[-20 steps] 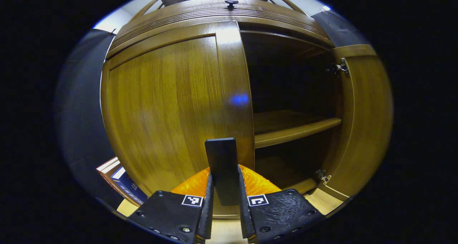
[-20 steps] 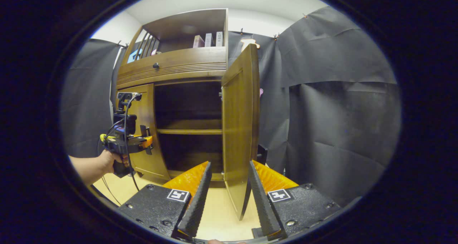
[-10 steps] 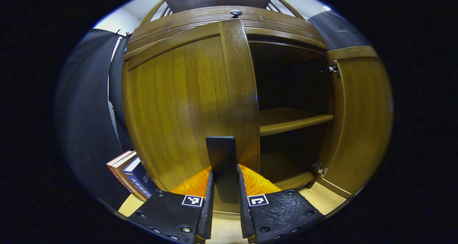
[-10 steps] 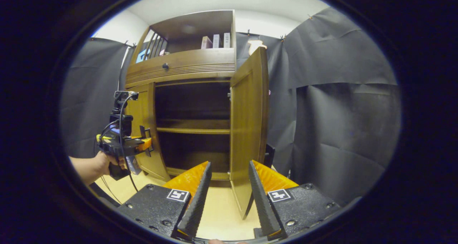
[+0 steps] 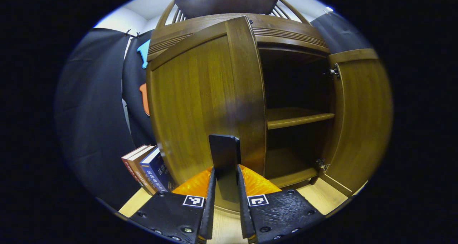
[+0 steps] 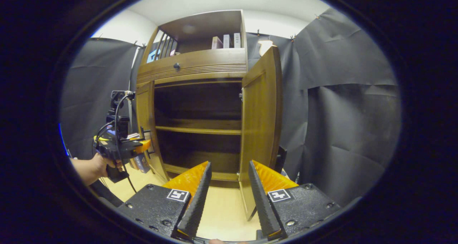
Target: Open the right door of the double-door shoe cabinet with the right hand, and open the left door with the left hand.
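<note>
**Brown wood, both doors swung out**

Brown wood makes up the cabinet [image 6: 200,68], which stands against the black booth wall with its dark inside and middle shelf [image 6: 198,130] bared. The right door [image 6: 261,129] stands wide, edge-on toward the right gripper view, well clear of the opening. The left door [image 5: 204,108] is angled out from the frame; in the right gripper view it shows as a narrow strip at the cabinet's left side. A few books [image 5: 146,169] lean beside the cabinet on the pale floor [image 6: 222,215].

The step in hand looks like the last one: drawing the left door open. The next move would call for carrying that door along its hinge arc until it matches the right one, then letting go of the handle without dragging the door back.

The left gripper [image 5: 224,181] has its jaws nearly together, pinching the flat black handle [image 5: 224,154] of the left door. The right gripper [image 6: 223,186] has its jaws spread, holding and touching nothing, with the right door's lower edge beyond them.
</note>
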`<state>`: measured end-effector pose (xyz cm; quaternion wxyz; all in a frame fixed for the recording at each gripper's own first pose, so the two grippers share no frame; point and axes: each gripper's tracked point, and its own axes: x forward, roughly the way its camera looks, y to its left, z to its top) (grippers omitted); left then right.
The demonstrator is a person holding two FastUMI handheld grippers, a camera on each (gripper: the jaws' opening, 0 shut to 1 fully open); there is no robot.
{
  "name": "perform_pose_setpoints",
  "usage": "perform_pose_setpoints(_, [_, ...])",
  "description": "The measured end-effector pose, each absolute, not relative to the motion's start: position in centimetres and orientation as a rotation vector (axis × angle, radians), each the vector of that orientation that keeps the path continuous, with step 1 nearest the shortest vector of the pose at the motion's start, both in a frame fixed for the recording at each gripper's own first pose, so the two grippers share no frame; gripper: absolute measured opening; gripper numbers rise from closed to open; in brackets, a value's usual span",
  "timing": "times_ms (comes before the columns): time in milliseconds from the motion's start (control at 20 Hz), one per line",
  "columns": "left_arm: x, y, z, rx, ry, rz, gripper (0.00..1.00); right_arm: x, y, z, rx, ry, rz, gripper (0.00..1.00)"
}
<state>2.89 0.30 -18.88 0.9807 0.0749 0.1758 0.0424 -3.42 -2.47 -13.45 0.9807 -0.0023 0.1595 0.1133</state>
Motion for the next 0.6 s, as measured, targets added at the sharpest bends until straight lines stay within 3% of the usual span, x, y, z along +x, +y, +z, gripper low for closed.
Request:
perform_pose_setpoints(550, [-1.7, 4.0, -17.8, 0.164, 0.352, 0.207, 0.25, -3.0, -1.2, -13.9, -0.006, 0.332, 0.322, 0.68])
perform_pose_setpoints(600, [-2.0, 4.6, -17.7, 0.165, 0.352, 0.221, 0.29, -2.9, -1.0, -13.9, -0.007, 0.332, 0.329, 0.68])
